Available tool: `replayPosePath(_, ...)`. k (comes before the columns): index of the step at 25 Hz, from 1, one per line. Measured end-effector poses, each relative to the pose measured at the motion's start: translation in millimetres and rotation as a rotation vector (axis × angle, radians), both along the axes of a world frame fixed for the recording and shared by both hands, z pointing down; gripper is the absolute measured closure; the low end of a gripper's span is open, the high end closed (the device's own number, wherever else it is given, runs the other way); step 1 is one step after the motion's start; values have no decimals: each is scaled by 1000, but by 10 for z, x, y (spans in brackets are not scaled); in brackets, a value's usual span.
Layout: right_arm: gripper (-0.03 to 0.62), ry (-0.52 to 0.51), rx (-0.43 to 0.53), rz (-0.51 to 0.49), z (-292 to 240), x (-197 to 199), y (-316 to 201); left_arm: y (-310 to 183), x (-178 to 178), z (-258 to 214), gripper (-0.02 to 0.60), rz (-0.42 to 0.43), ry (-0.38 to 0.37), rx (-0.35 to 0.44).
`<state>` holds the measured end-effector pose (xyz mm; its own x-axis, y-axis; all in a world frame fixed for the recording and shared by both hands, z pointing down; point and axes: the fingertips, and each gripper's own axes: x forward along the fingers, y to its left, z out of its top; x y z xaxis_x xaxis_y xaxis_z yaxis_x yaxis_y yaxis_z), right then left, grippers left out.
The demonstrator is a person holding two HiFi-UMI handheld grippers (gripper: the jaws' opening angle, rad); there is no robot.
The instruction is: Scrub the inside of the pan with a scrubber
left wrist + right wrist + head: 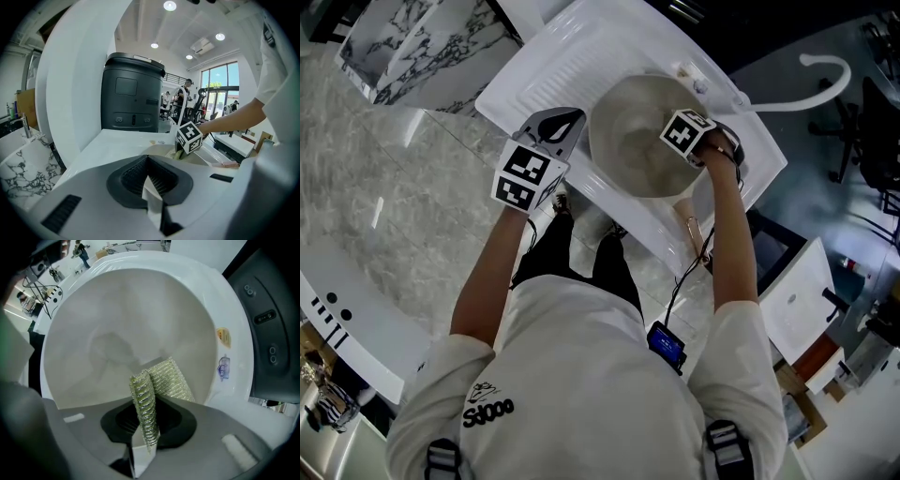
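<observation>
The pan (628,141) is a round, pale basin set into a white sink unit (553,66). In the right gripper view its grey inside (117,333) fills the frame. My right gripper (146,397) is shut on a silvery-green mesh scrubber (164,378), which hangs low inside the pan near its right wall. From the head view that gripper (689,141) sits over the pan's right side. My left gripper (558,127) rests on the sink's ribbed drainboard just left of the pan, shut with nothing in it (149,176). The left gripper view shows the right gripper (189,137) across the pan.
A black bin-like unit (132,93) stands behind the sink. A white curved spout (816,89) reaches out at the right. Two stickers (223,352) mark the pan's rim. A marble slab (422,42) lies at the upper left, a white basin (347,319) at the lower left.
</observation>
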<state>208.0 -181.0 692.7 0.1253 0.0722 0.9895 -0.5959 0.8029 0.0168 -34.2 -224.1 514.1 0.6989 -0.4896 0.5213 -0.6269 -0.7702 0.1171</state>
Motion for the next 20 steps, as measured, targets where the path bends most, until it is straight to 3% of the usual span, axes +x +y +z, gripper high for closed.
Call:
replayPosePath(10,523,15,131,67,140,-109,-446,-78,-186,123,575,-18,-28,-19)
replayPosePath(20,523,-39,200,7,279,-503,-727,-143,-282,238,575,-22,-54,-38)
